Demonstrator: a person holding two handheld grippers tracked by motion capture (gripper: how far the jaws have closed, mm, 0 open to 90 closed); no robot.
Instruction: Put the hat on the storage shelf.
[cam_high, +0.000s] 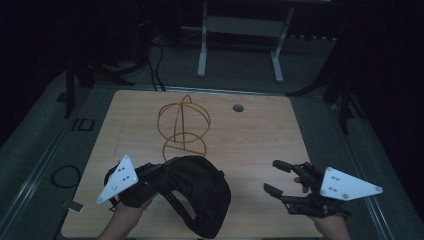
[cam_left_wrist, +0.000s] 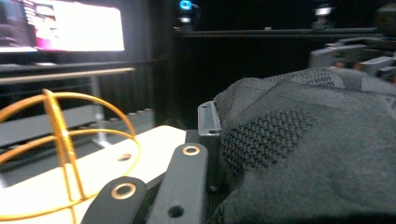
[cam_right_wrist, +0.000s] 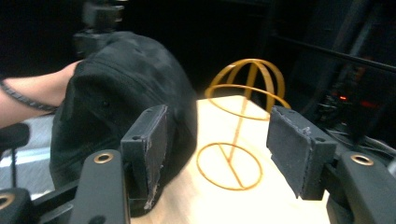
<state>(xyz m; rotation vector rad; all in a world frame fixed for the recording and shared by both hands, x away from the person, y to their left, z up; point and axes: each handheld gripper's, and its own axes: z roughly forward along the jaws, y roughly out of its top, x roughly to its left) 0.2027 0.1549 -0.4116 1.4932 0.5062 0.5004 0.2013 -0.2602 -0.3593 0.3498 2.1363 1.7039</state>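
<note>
1. Black cap (cam_high: 200, 195) is sitting at the near left part of the wooden surface (cam_high: 260, 145), just in front of the gold wire stand (cam_high: 183, 126) and partly covering the stand's base ring in the high view.
2. Left claw (cam_high: 150, 177) is gripping the cap at its left edge, with its jaws closed down tight on the dark fabric; the grey three-cornered plate (cam_high: 118, 179) is tilting up over the person's left hand (cam_high: 125, 217).
3. In the left gripper view, the cap's mesh fabric (cam_left_wrist: 303, 140) is bulging over the right side of the picture, right against the claw's pad (cam_left_wrist: 208, 119), while the wire stand (cam_left_wrist: 60, 149) is standing off to the left on the pale surface.
4. Right claw (cam_high: 272, 176) is hovering at the near right of the surface, well apart from the cap, with its jaws standing fairly wide and nothing between them.
5. In the right gripper view, the two pads (cam_right_wrist: 154, 140) are framing the wire stand (cam_right_wrist: 243, 121), which is standing upright farther off on the surface, with its dome of hoops above a flat ring; the cap (cam_right_wrist: 126, 102) is rising at the left, next to the person's forearm (cam_right_wrist: 28, 100).
</note>
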